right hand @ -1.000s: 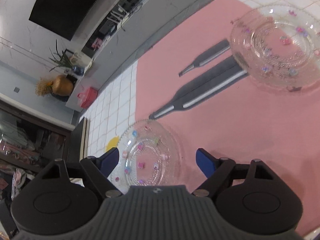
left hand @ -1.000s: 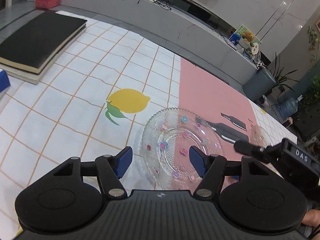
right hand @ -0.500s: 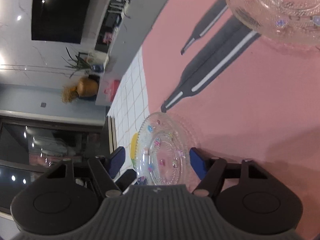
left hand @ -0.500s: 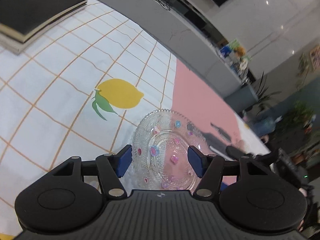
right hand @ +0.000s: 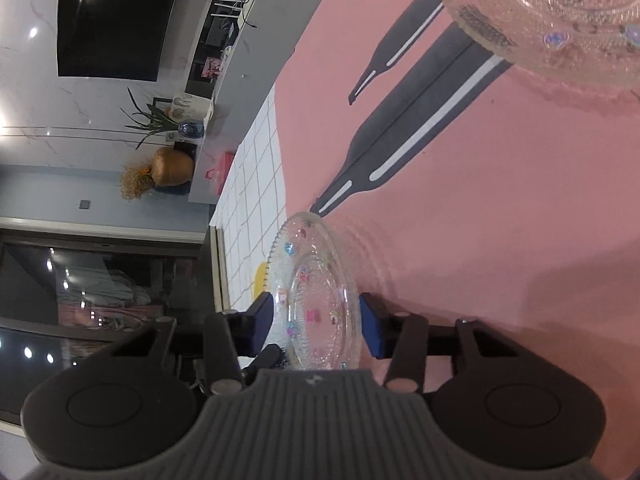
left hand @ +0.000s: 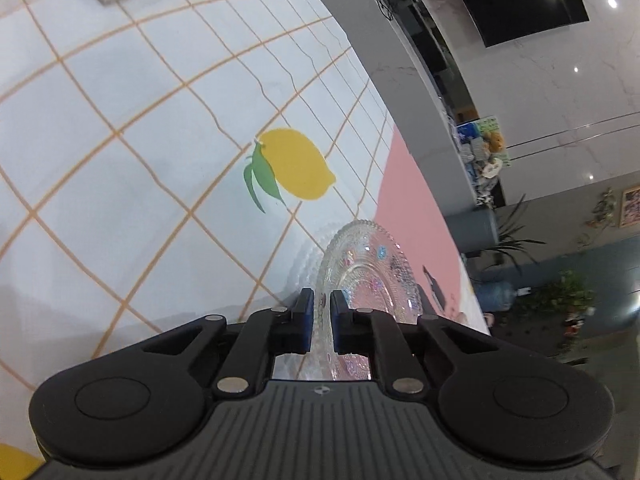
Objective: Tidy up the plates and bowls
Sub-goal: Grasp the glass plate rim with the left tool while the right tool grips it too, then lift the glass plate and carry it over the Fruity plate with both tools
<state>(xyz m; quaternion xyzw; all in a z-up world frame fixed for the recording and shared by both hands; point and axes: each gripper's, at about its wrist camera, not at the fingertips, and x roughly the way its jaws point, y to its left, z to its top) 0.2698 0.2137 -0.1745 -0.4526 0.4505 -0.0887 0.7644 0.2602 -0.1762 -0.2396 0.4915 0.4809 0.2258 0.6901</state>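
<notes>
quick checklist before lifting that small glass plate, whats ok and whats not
1. Left hand-held gripper shut on the small glass plate rim: ok.
2. Right hand-held gripper straddles the same plate, pads beside it; clamped or not: cannot tell.
3. Plate off the tablecloth: cannot tell.
4. Plate tilted: cannot tell, both cameras are rolled.
5. Larger glass plate apart from the small one, on the pink area: ok.
6. Grip depth enough for smooth glass: cannot tell, only the rim is pinched.

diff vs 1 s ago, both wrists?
Left tongs went from wide open to shut on the near glass plate rim. Right tongs narrowed around the same plate, apparently not clamped. Second glass plate stayed on the pink cloth.
</notes>
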